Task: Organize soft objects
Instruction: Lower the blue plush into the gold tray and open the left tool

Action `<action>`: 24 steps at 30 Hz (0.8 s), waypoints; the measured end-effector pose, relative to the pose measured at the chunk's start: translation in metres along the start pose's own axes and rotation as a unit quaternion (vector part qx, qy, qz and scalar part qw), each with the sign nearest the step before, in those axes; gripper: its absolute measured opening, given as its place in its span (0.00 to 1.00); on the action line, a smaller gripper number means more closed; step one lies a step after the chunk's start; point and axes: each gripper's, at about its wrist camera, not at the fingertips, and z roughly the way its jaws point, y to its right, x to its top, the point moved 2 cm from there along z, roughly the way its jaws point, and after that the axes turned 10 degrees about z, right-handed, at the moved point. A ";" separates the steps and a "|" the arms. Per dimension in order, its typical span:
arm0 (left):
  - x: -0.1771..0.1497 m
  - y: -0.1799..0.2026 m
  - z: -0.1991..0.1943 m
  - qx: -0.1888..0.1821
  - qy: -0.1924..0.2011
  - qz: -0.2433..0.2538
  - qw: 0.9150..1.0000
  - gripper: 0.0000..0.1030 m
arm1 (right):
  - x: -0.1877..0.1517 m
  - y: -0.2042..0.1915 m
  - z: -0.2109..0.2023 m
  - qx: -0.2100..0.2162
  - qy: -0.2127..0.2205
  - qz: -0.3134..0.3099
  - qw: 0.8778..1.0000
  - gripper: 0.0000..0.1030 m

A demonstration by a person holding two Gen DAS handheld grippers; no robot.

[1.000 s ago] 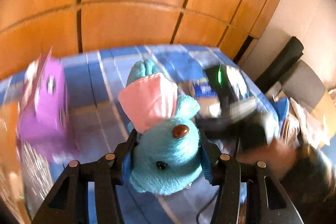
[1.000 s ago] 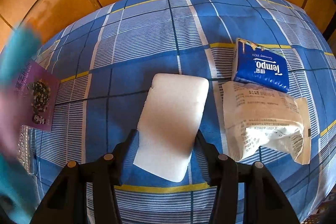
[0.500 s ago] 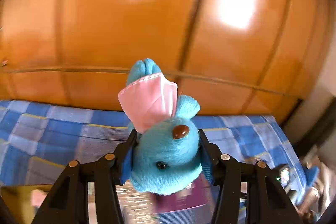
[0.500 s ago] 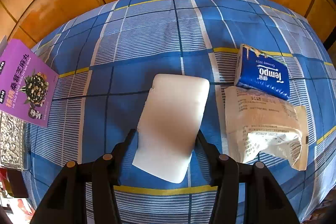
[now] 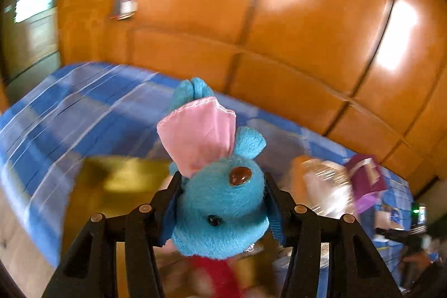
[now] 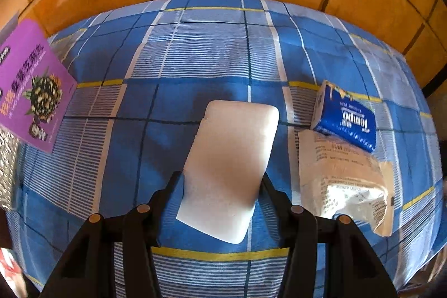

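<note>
Your left gripper (image 5: 222, 210) is clamped on the blue plush toy (image 5: 220, 214), both fingers pressed into the sides of its head. The toy hangs upside down between them, its pink cloth piece (image 5: 199, 134) pointing away from you. Past it the view is smeared by motion: a blue plaid bedsheet (image 5: 64, 113) runs across the middle, a wooden panelled wall (image 5: 279, 18) fills the far side, and a purple box (image 5: 366, 178) shows blurred to the right.

Your right gripper (image 6: 220, 186) is closed on the white foam block (image 6: 230, 169), which sticks out from between the fingers at a slight tilt and sits above the same plaid sheet (image 6: 195, 52). On the sheet to the right of the block lies a blue Tempo tissue pack (image 6: 346, 120), its near edge resting on a pale printed plastic packet (image 6: 343, 180) that lies nearer to you. At the far left edge the purple box (image 6: 30, 85) shows a flower picture and printed characters, with a silvery patterned thing (image 6: 8, 166) just below it.
</note>
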 end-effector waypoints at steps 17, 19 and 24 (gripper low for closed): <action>-0.073 -0.076 0.038 0.029 -0.090 -0.030 0.995 0.60 | -0.004 -0.007 -0.001 -0.027 0.019 -0.018 0.999 0.51; -0.068 -0.076 0.044 0.033 -0.083 -0.023 0.996 0.63 | -0.005 -0.007 -0.002 -0.030 0.020 -0.018 0.999 0.51; -0.064 -0.078 0.045 0.048 -0.080 -0.022 0.995 0.78 | -0.005 -0.007 -0.001 -0.031 0.021 -0.014 0.999 0.51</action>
